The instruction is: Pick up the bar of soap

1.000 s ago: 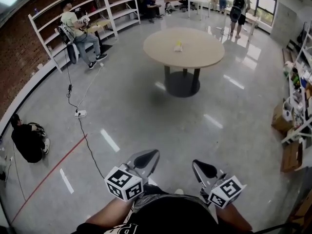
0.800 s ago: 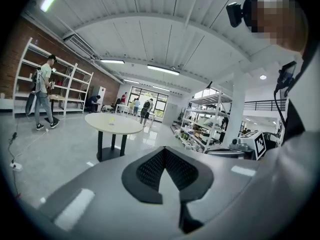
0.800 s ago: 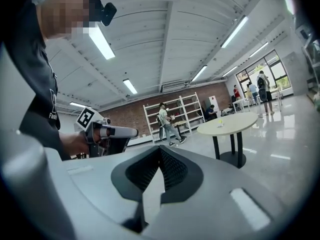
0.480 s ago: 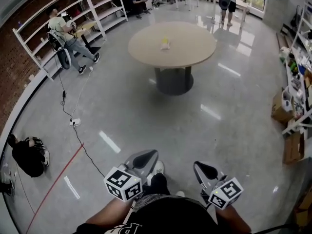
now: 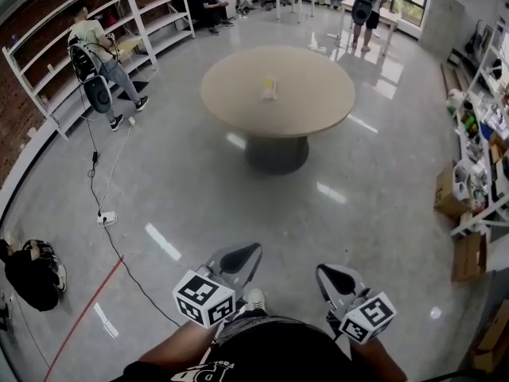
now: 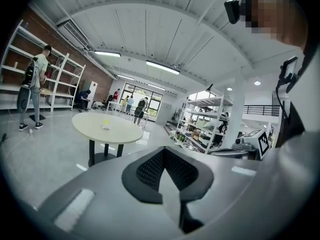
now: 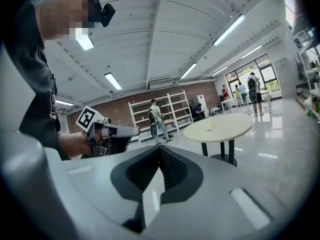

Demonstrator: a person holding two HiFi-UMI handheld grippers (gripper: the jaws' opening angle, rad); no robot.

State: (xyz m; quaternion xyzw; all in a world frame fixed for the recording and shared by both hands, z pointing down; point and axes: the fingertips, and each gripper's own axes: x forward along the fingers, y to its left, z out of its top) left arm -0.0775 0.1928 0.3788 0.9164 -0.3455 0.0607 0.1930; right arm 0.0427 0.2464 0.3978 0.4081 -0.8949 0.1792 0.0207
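Note:
The bar of soap (image 5: pixel 269 88), small and pale yellow, lies near the middle of a round beige table (image 5: pixel 314 94) well ahead of me. In the left gripper view the soap (image 6: pixel 106 124) shows on the tabletop (image 6: pixel 95 129), and it appears again as the soap (image 7: pixel 210 126) in the right gripper view. My left gripper (image 5: pixel 247 252) and right gripper (image 5: pixel 328 273) are held side by side low in front of my body, far short of the table. The jaws of both are shut with nothing between them, as the left gripper (image 6: pixel 163 150) and right gripper (image 7: pixel 159 149) show in their own views.
White shelving (image 5: pixel 95 22) lines the brick wall at left, with a seated person (image 5: pixel 95 46) beside it. A cable and power strip (image 5: pixel 105 218) and a red line (image 5: pixel 83 313) cross the glossy floor. A black bag (image 5: pixel 32 270) lies at left. Stocked shelves and cardboard boxes (image 5: pixel 469 253) stand at right.
The table and soap have drawn nearer and sit lower in the head view as I walk forward. Both grippers keep the same shut pose in front of me.

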